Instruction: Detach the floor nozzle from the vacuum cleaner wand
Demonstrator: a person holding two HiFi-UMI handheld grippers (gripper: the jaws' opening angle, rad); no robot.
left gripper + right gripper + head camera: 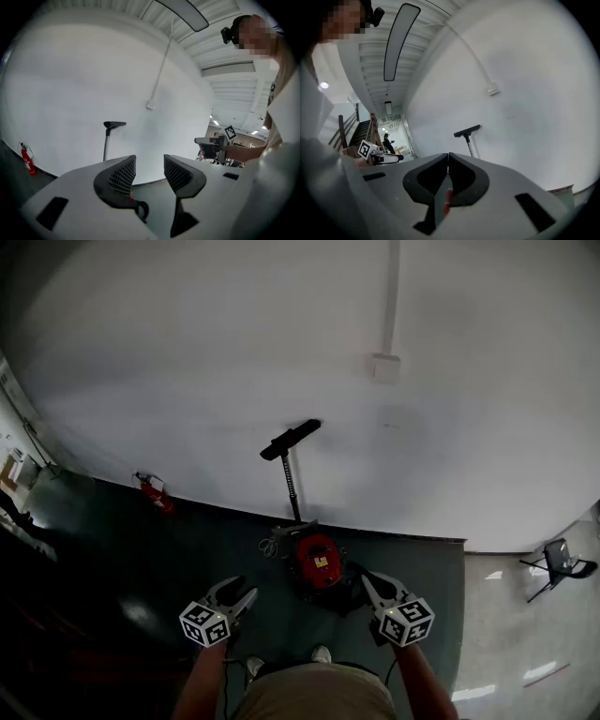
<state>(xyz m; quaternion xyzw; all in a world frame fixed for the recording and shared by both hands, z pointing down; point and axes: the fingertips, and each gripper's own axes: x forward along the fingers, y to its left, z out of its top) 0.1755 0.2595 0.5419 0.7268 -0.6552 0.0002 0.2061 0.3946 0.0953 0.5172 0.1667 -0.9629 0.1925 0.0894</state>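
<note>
Left gripper [242,589] first: in the head view it sits low on the left, held out over the dark floor [141,549], jaws partway apart with nothing in them. Right gripper [368,580] is on the other side, jaws pressed together, also empty. Between and just past them is the red vacuum cleaner [317,562] on the floor, close to the white wall [187,381]. Its wand [292,486] rises from the body along the wall, and the black floor nozzle [291,439] is still on the wand's top end (so the head is up in the air, not on the ground). Neither gripper touches any of it. A red fire extinguisher [155,493] stands further left at the wall's foot, and a folding chair [560,563] sits far right on the lighter floor.

Left gripper view: the two ribbed pads stand apart with only wall and floor showing in the gap. Wand and nozzle are up left of the jaws, well apart from them. The extinguisher is at the far left edge, and the right gripper shows off to the right.

Right gripper view: jaws closed tip to tip, nothing gripped. Nozzle and wand stand just right of the tips, against the wall, and the left gripper is out to the left.
</note>
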